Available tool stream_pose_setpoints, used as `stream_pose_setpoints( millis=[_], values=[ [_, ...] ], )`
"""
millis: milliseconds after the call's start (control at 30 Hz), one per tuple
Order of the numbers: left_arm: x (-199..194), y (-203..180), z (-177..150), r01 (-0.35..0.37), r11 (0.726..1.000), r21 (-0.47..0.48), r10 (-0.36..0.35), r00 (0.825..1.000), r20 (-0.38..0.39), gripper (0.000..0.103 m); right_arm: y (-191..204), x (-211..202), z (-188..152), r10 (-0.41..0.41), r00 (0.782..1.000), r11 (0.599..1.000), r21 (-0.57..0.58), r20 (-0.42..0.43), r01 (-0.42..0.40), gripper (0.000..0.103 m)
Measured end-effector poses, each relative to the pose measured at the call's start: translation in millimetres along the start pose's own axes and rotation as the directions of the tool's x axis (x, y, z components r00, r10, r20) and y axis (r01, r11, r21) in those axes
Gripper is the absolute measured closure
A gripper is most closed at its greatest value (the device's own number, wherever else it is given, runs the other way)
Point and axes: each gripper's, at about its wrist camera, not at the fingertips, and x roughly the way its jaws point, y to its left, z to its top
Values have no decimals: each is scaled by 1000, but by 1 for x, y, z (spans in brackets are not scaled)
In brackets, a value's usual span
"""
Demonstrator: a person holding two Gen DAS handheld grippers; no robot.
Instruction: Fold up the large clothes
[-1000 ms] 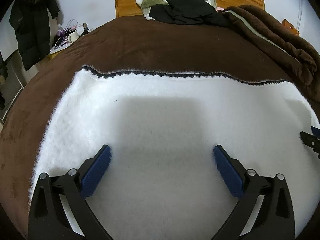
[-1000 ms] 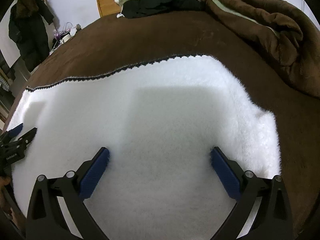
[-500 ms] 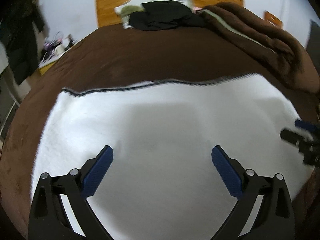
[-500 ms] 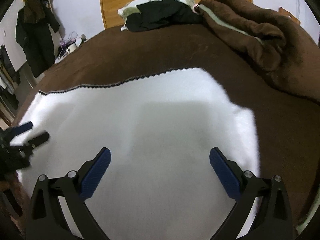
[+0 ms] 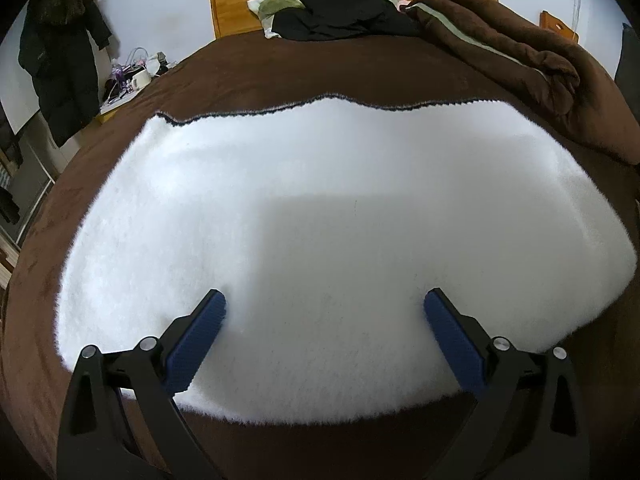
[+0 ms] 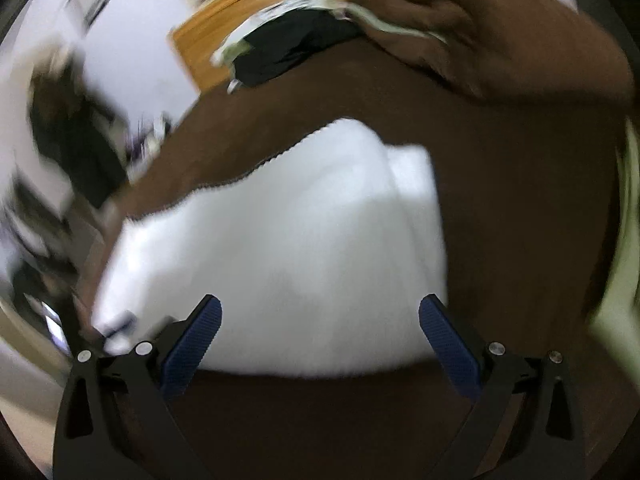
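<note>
Each hand-held gripper, left (image 5: 325,322) and right (image 6: 320,326), has matte black angular arms, ribbed blue finger pads (image 5: 196,338), and round silver screws (image 5: 147,343) at the joints.

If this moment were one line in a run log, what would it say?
left tool: open, empty | right tool: open, empty, view blurred | white fluffy garment: flat on brown bed cover | grasp: not yet made

Right wrist view smeared by motion blur, headboard (image 6: 208,40) and white garment (image 6: 280,232) edges indistinct
</note>
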Motion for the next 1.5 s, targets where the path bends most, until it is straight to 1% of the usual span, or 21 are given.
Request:
stream_pose_setpoints(
  millis=[67, 167, 267, 300, 367, 433, 500, 700, 733, 767, 833, 867, 933, 1033, 1167, 1200, 1267, 1300, 1367, 1400, 1500],
  values=[
    [4, -3, 0, -19, 1000, 12, 19, 1000, -9, 6, -17, -9, -11, 76, 997, 989, 126, 20, -78, 5],
    [7, -5, 0, -36, 999, 8, 36, 999, -12, 6, -34, -6, -22, 99, 995, 973, 207, 25, -102, 7],
    [7, -3, -2, -27, 1000, -5, 27, 1000, -7, 6, -52, 12, -26, 128, 992, 948, 294, -3, -122, 12],
    [7, -3, -2, -31, 999, -12, 31, 1000, -2, 6, -57, 19, -29, 124, 992, 942, 316, -13, -114, 17],
    [7, -4, -3, -35, 999, -5, 36, 999, 5, 6, -63, 33, -32, 132, 991, 928, 356, -32, -112, 20],
    [7, -4, -4, -29, 1000, -7, 29, 1000, 12, 6, -69, 45, -34, 158, 987, 906, 402, -25, -135, 23],
    [7, -3, -5, -20, 1000, -11, 20, 1000, 19, 6, -74, 56, -29, 165, 986, 891, 428, -4, -148, 30],
    [8, 0, -5, 2, 1000, -11, -2, 1000, 21, 6, -75, 80, -1, 180, 981, 866, 461, 70, -192, 31],
    [9, 0, -5, 4, 1000, -10, -4, 1000, 24, 6, -75, 82, 2, 188, 978, 856, 473, 89, -208, 36],
    [9, 0, -6, 5, 1000, -11, -5, 1000, 25, 6, -79, 83, 4, 194, 975, 845, 486, 110, -223, 61],
    [8, 0, -6, 8, 1000, -12, -8, 1000, 29, 6, -87, 89, 4, 245, 960, 794, 540, 135, -279, 65],
    [8, 0, -7, 9, 1000, -12, -8, 1000, 28, 6, -86, 88, 4, 244, 960, 790, 545, 140, -280, 68],
    [8, 0, -6, 9, 1000, -13, -9, 1000, 25, 6, -76, 79, 7, 225, 965, 822, 505, 137, -263, 72],
    [7, 1, -5, 18, 1000, -19, -18, 1000, 22, 6, -69, 66, 13, 259, 950, 809, 497, 176, -313, 74],
    [3, 2, -7, 32, 999, -7, -32, 999, 24, 7, -49, 38, 20, 269, 938, 808, 479, 219, -344, 75],
    [1, 3, -7, 37, 999, -10, -36, 999, 15, 7, -43, 30, 23, 277, 934, 811, 468, 224, -352, 75],
    [-5, 4, -7, 49, 999, -16, -49, 999, -5, 9, -29, 16, 31, 283, 934, 838, 418, 218, -351, 75],
    [-9, 4, -7, 62, 998, -19, -62, 998, -20, 10, -21, 7, 35, 287, 934, 854, 385, 212, -350, 75],
    [-16, 3, -9, 100, 994, -31, -102, 994, -44, 11, -16, -7, 39, 296, 931, 858, 368, 213, -358, 75],
    [-21, 0, -12, 144, 989, -45, -147, 987, -61, 11, -16, -17, 39, 293, 929, 859, 365, 224, -359, 75],
    [-30, -17, -21, 187, 982, -24, -188, 978, -89, 11, -22, -43, 39, 268, 934, 869, 360, 236, -340, 75]
  ],
)
